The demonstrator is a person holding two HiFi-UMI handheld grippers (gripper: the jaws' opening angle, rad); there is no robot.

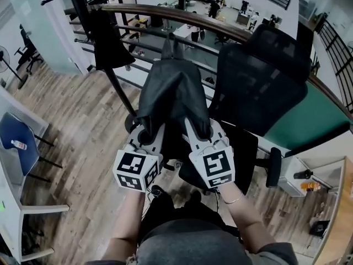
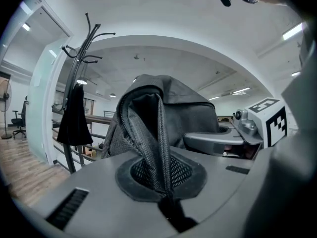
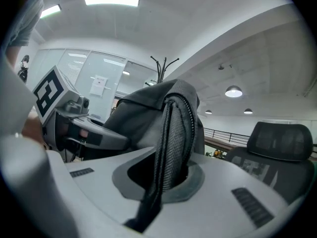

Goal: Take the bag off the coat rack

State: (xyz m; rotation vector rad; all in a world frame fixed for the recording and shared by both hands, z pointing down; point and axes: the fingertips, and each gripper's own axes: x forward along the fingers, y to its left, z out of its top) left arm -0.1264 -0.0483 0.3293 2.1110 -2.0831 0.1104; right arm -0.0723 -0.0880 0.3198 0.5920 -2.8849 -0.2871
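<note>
I hold a dark grey bag [image 1: 172,95] up in front of me, off the coat rack [image 1: 81,21]. My left gripper [image 1: 150,134] is shut on the bag's black mesh strap [image 2: 159,148], and the bag's body [image 2: 190,108] rises just beyond its jaws. My right gripper [image 1: 198,130] is shut on the other mesh strap [image 3: 171,143] on the bag's [image 3: 141,110] right side. The two grippers sit close together under the bag. The black coat rack [image 2: 79,58] stands to the left with a dark garment [image 2: 74,118] hanging on it; its hooks [image 3: 162,67] show behind the bag.
A black mesh office chair [image 1: 259,81] stands close on the right, behind the bag. A curved wooden handrail with metal bars [image 1: 165,12] runs behind the rack and chair. A white desk and blue chair [image 1: 16,142] are at the left on the wooden floor.
</note>
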